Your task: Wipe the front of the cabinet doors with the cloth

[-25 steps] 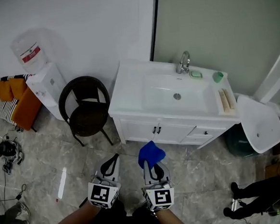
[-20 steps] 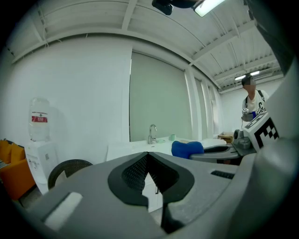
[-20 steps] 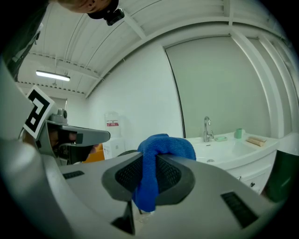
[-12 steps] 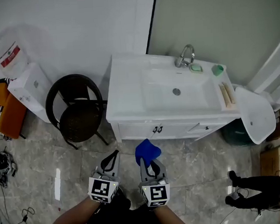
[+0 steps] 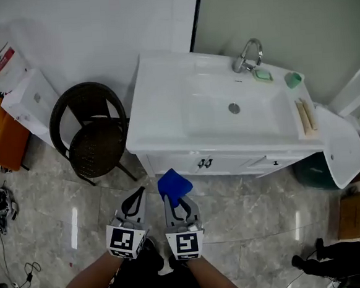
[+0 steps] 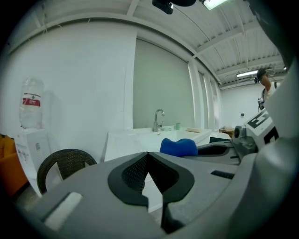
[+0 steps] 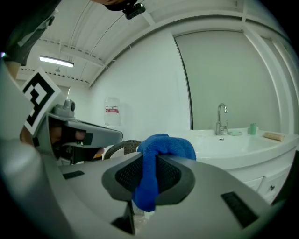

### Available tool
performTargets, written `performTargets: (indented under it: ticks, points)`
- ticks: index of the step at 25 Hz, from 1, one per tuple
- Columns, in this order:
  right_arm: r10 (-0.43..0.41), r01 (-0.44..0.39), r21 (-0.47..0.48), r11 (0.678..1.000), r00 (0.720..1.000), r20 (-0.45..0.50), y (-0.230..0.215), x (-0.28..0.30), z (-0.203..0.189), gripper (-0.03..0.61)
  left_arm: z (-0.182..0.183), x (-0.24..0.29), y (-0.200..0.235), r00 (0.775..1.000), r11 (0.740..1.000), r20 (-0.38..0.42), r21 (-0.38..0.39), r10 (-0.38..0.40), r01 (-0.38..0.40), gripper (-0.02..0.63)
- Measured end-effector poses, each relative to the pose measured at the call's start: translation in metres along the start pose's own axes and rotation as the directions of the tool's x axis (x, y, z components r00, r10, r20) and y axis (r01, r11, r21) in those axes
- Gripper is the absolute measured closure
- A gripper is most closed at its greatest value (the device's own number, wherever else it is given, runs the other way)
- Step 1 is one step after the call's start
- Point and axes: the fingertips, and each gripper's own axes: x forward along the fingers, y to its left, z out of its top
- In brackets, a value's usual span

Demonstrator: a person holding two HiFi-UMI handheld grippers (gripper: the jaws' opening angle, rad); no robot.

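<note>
Nearest, the right gripper (image 5: 177, 201) is clamping a bunched blue cloth (image 5: 173, 184). The left gripper (image 5: 135, 203) is riding beside it, jaws together on nothing. This appears to be the approach step: the cloth is not yet touching the white double cabinet doors (image 5: 197, 165). The next move calls for advancing over the grey marble floor (image 5: 253, 209) and staying below the overhanging white counter edge (image 5: 186, 149). The dark wicker chair (image 5: 92, 135) is crowding the left side.
</note>
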Motion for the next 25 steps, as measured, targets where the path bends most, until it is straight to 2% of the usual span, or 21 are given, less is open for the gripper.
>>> performTargets:
  ticks: [5,9,12,20,25]
  points:
    - [0.078,-0.078,-0.050,0.996,0.997,0.001,0.012,0.073,-0.059,0.529,-0.044,-0.001,0.021,0.997,0.998,-0.056,0.016,0.056,-0.055,0.612]
    - [0.089,-0.095,-0.137,0.986,0.995,-0.050,0.016,0.134,-0.118,0.529,-0.100,0.013,0.040,0.991,0.997,-0.110,0.028,0.080,-0.077,0.612]
    - [0.094,-0.102,-0.158,0.982,0.994,-0.060,0.019,0.154,-0.142,0.529,-0.131,0.026,0.044,0.988,0.995,-0.119,0.011,0.096,-0.095,0.612]
    - [0.112,-0.108,-0.280,0.954,0.994,-0.002,0.001,0.205,-0.179,0.529,-0.170,0.106,0.053,0.989,0.988,-0.043,-0.059,0.142,-0.145,0.614]
    - [0.085,-0.050,-0.321,0.946,0.992,0.095,-0.052,0.202,-0.199,0.529,-0.187,0.158,0.033,0.995,0.991,0.049,-0.100,0.091,-0.086,0.614]
